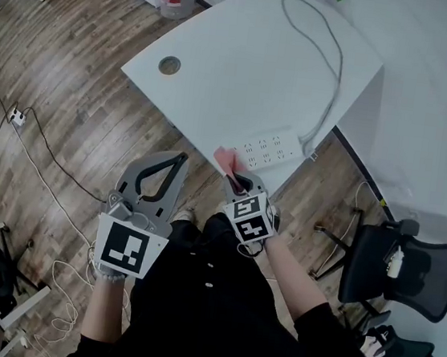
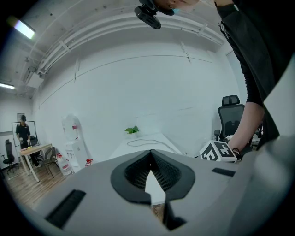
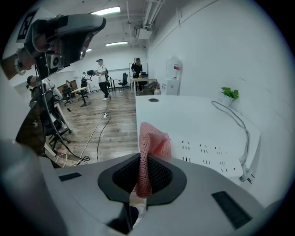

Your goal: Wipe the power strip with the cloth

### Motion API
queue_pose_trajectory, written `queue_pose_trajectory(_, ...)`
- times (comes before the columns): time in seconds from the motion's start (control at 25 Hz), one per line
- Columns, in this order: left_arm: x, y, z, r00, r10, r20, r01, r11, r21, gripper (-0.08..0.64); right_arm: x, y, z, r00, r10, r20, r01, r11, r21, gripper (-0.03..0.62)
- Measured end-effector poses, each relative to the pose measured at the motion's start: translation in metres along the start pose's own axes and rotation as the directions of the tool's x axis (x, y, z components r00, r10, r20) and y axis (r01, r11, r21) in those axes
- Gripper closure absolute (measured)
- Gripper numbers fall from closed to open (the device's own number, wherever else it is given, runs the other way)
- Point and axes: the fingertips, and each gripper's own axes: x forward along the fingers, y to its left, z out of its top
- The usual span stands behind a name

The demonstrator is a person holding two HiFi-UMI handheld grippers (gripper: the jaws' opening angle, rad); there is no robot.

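While the right hand-held gripper (image 3: pixel 144 162) is clamped on the pink mesh cloth (image 3: pixel 150 140), the left hand-held gripper (image 2: pixel 150 154) has its jaws together with nothing between them. Cloth sticks up out of the jaws, close to the near end of the white power strip (image 1: pixel 267 148); can't tell if they touch. Strip lies flat, sockets up, at the edge of the white desk (image 1: pixel 246 63). Grey cable (image 1: pixel 329 57) loops away across it. Round grommet (image 1: pixel 169 65) near the left corner. Wood floor (image 1: pixel 58 80), black office chair (image 1: pixel 398 268) on the right.
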Motion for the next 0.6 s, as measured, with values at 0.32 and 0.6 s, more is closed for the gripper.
queue_pose_trajectory(0.32, 0.0016, -0.0027, 0.0008, 1.0, -0.003, 0.001, 0.003, 1.0, 0.002, 0.546, -0.0013, 0.0018, -0.0004, 1.0, 0.002, 0.007, -0.002, 1.0, 0.01, 0.538)
queue_pose_trajectory(0.6, 0.0049, -0.0025, 0.0041, 1.0, -0.016, 0.009, 0.016, 1.0, 0.009, 0.546, -0.0057, -0.0015, 0.0017, 1.0, -0.015, 0.027, 0.014, 0.999, 0.029, 0.538)
